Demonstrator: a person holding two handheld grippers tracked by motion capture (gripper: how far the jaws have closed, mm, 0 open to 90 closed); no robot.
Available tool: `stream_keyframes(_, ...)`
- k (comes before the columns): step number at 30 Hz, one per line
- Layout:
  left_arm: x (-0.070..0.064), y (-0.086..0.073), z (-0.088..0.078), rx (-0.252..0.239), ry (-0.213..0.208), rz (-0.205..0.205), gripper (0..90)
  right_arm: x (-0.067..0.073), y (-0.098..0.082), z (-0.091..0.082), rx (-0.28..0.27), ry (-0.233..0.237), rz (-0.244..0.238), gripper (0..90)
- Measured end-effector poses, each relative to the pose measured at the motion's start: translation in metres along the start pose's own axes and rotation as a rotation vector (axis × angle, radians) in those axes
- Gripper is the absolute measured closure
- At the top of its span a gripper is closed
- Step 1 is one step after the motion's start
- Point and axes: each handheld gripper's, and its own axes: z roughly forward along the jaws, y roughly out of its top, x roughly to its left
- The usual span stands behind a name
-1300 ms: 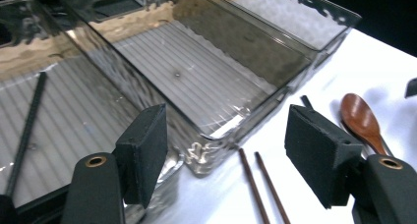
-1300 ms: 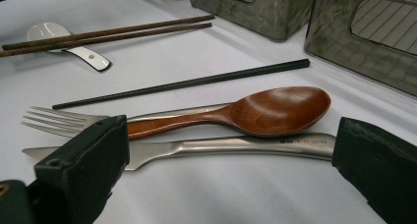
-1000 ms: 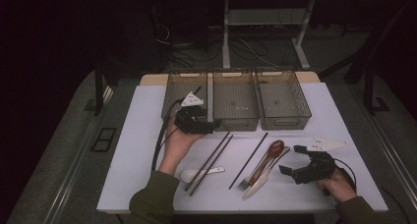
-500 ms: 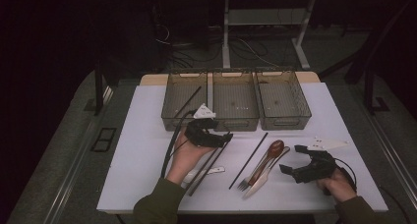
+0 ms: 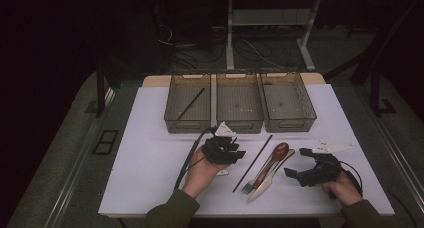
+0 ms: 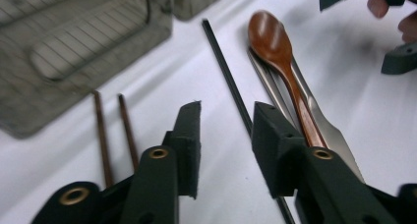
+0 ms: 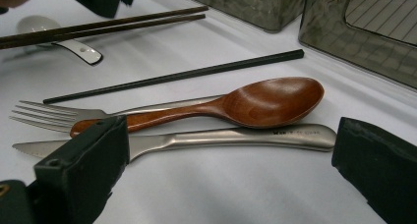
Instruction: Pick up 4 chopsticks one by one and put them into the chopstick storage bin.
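Here the left gripper point(image 6: 223, 130) hovers low over the white table point(image 5: 150, 163), its jaws just narrowed yet parted, pinching nothing; the black chopstick point(image 6: 226, 76) runs beneath the gap. The right gripper point(image 5: 300, 170) rests wide open beside the wooden spoon point(image 7: 255, 103).

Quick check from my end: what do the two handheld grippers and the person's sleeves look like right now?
Both grippers are black. The left gripper has a grey triangular plate on top and a black cable trailing back; its jaws have flat rectangular pads and brass-coloured rivets. The right gripper also trails a black cable. Sleeves are dark olive green.
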Motion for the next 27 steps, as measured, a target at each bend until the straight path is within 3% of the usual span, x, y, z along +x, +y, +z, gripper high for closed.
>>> stream_keyframes(8,-0.012,-0.003,0.016,0.058,-0.030,0.020,76.0,0.000,0.000,0.000,-0.001,0.001,0.000,0.8)
stream_keyframes(14,-0.018,-0.006,0.024,0.067,-0.037,0.010,80.4,0.000,0.000,0.000,0.001,0.003,0.000,0.8)
stream_keyframes(27,-0.025,-0.012,0.039,0.110,-0.026,0.020,81.0,0.000,0.000,0.000,-0.002,0.002,0.003,0.8)
